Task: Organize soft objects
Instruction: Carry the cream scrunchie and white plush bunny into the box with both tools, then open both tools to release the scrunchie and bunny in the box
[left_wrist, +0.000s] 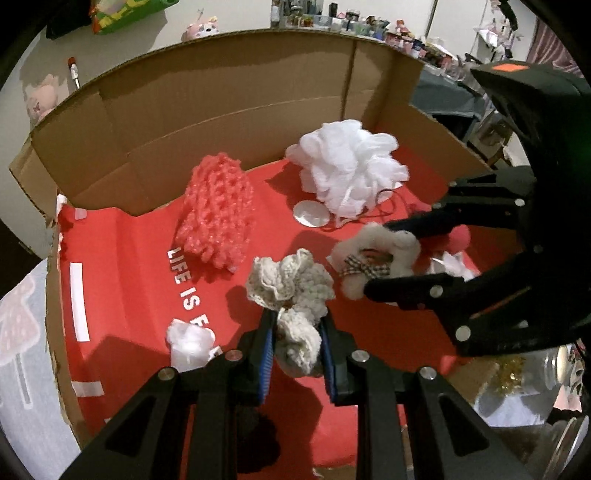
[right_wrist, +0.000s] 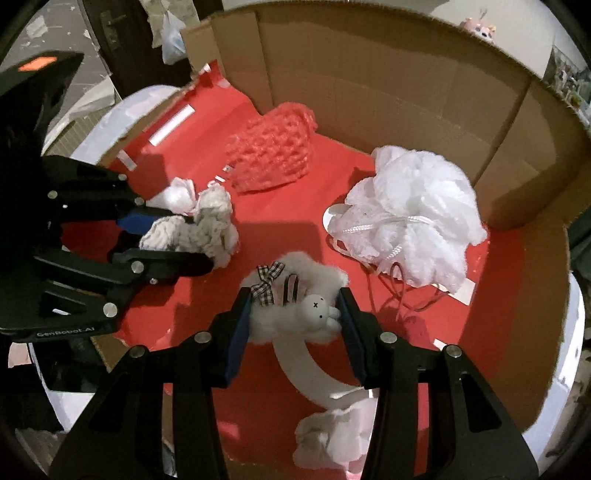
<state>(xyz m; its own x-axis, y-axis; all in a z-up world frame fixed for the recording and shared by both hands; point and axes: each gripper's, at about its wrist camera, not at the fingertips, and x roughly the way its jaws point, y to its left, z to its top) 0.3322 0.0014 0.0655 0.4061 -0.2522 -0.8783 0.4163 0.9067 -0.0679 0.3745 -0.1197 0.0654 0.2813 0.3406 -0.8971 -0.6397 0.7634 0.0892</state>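
Your left tongs (left_wrist: 297, 341) are clamping a cream crocheted scrunchie (left_wrist: 291, 291), its ruffles bunching up between the blue pads. Your right tongs (right_wrist: 293, 325) are gripping a white fluffy scrunchie (right_wrist: 295, 306) with a small bunny face and a checked bow, pads pressing on either side. Both are hanging over the red floor of the cardboard box (left_wrist: 229, 122), near its front, side by side but apart. Deeper in the box, a coral knitted piece (left_wrist: 218, 210) is lying near the back wall, and a white mesh bath pouf (left_wrist: 349, 166) is sitting to its right with its cord trailing. A small white puff (left_wrist: 190, 343) is lying just beside your left tongs.
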